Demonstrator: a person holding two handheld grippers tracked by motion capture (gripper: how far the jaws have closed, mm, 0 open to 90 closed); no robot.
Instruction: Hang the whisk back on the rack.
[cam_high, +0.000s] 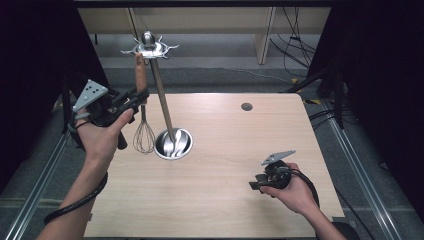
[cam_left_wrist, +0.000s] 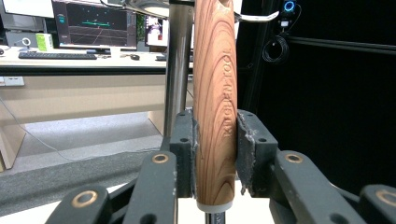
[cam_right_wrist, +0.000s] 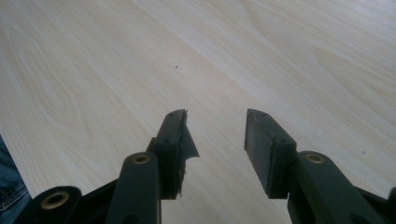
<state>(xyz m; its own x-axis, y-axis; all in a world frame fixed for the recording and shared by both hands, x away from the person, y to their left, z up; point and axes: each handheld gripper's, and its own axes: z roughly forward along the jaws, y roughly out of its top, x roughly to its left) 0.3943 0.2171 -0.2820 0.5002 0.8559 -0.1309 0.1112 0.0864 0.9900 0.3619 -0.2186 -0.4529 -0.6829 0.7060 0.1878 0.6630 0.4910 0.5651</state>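
A whisk with a wooden handle (cam_high: 141, 75) hangs upright beside the steel rack pole (cam_high: 161, 97), its wire head (cam_high: 143, 137) just above the table. The handle's top is up at the rack's hook crown (cam_high: 149, 48). My left gripper (cam_high: 136, 97) is shut on the wooden handle (cam_left_wrist: 215, 107); both pads press its lower part. The pole (cam_left_wrist: 179, 60) stands right behind the handle. A spoon and fork (cam_high: 174, 142) lie in the rack's round steel base (cam_high: 173, 144). My right gripper (cam_high: 255, 184) rests low over the table at the front right, open, with bare wood (cam_right_wrist: 215, 93) between its jaws.
The wooden table (cam_high: 225, 150) has a small round grommet hole (cam_high: 246, 106) near its far edge. Dark curtains flank both sides, and cables run on the floor behind. A desk with monitors (cam_left_wrist: 88, 23) shows beyond the rack in the left gripper view.
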